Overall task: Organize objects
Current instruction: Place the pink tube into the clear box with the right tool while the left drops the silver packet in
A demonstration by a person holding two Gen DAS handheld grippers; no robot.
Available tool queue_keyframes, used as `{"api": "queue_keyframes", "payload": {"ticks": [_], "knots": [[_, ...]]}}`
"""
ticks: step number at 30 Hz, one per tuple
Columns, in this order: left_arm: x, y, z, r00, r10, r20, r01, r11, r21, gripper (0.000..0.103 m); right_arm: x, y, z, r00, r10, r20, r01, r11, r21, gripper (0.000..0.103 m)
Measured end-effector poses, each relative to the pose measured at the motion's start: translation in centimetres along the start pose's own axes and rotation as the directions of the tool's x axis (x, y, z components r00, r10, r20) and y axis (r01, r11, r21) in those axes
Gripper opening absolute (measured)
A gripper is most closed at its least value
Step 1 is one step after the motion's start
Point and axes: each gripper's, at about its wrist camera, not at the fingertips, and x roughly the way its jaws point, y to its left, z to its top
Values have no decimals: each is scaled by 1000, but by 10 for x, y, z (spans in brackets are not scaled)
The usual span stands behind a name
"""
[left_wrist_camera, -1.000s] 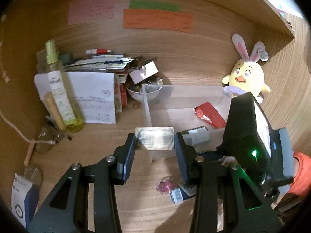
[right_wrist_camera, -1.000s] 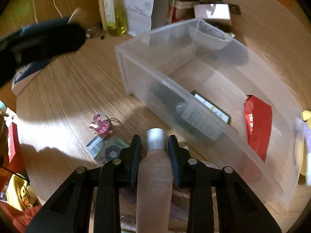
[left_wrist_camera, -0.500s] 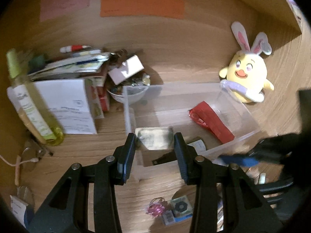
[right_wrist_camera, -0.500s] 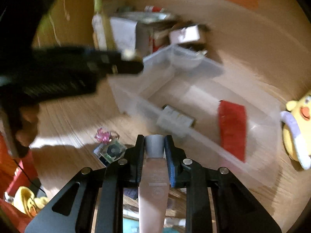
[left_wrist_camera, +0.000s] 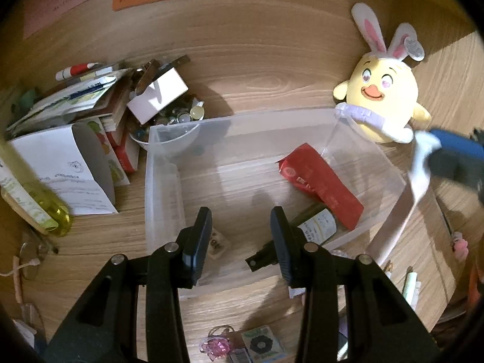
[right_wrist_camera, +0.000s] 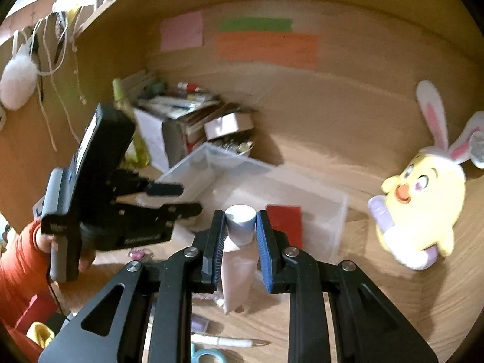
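Pink bottle (right_wrist_camera: 239, 260): clamped in right gripper (right_wrist_camera: 240, 227), carried above desk, not yet binned. Clear bin (left_wrist_camera: 163, 187): red packet (left_wrist_camera: 320, 187) at 2 o'clock, dark bottle (left_wrist_camera: 314, 227) already stowed. Left gripper (left_wrist_camera: 239, 239): open, empty. Trinkets left at 6 o'clock.

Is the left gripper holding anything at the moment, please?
No, the left gripper is open over the clear bin with nothing between its pads.
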Motion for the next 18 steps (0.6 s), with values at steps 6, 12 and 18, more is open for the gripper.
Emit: {"api": "queue_keyframes", "payload": {"ticks": [6,12,18], "knots": [[-24,4,-1,999,27,47,-26,1000,-4,66,-14,-16,28,998,-33,55,32,999,10,19],[-55,13,-12,990,88,113,-88,996,-5,87,-2,-22,50,993,-101,59,103,994,-31,19],[-68,28,-34,985,127,115,-126,992,-21,91,39,-30,54,989,-147,-7,145,986,-87,19]]}}
